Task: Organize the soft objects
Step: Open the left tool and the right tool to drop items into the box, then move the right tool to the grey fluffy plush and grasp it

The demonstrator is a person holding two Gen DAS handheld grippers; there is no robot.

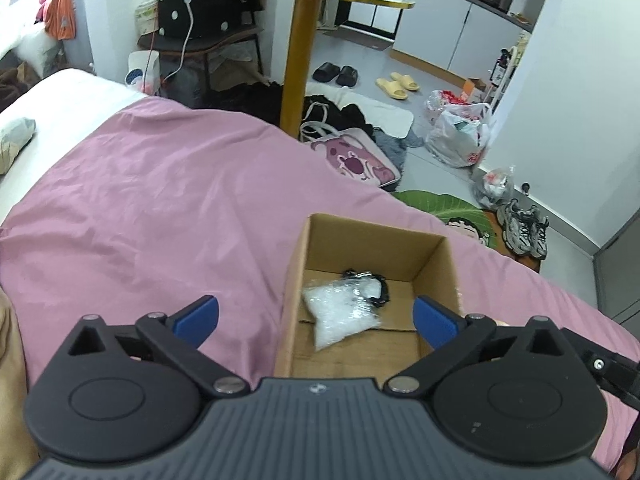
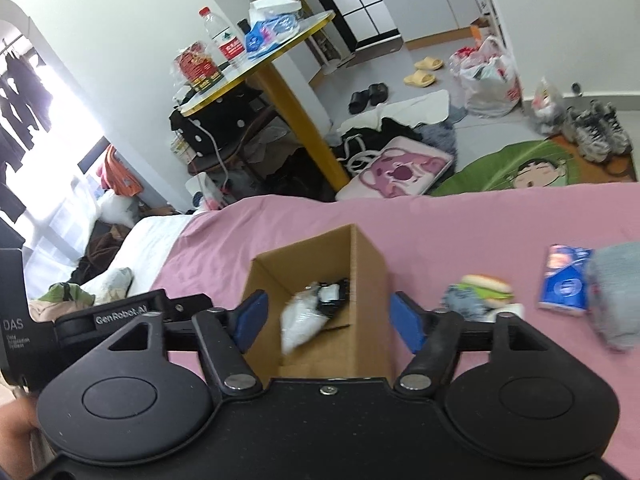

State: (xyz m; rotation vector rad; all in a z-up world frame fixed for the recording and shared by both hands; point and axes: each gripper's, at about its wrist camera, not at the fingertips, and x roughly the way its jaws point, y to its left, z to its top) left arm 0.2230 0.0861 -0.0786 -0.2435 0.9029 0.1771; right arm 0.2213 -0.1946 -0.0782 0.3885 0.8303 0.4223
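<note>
Cardboard box sits open-topped on my pink bedsheet near its floor-side edge, holding a clear plastic bag and a black hair tie. My left gripper and right gripper hover above it, jaws spread and empty. Right of the box on the sheet lie a burger toy, a tissue pack and grey cloth.

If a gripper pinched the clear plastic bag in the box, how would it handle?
The clear plastic bag looks crinkly and limp, so it would probably sag and deform. Its glossy film may slip between pads. It seems light, lying loose in the cardboard box.
</note>
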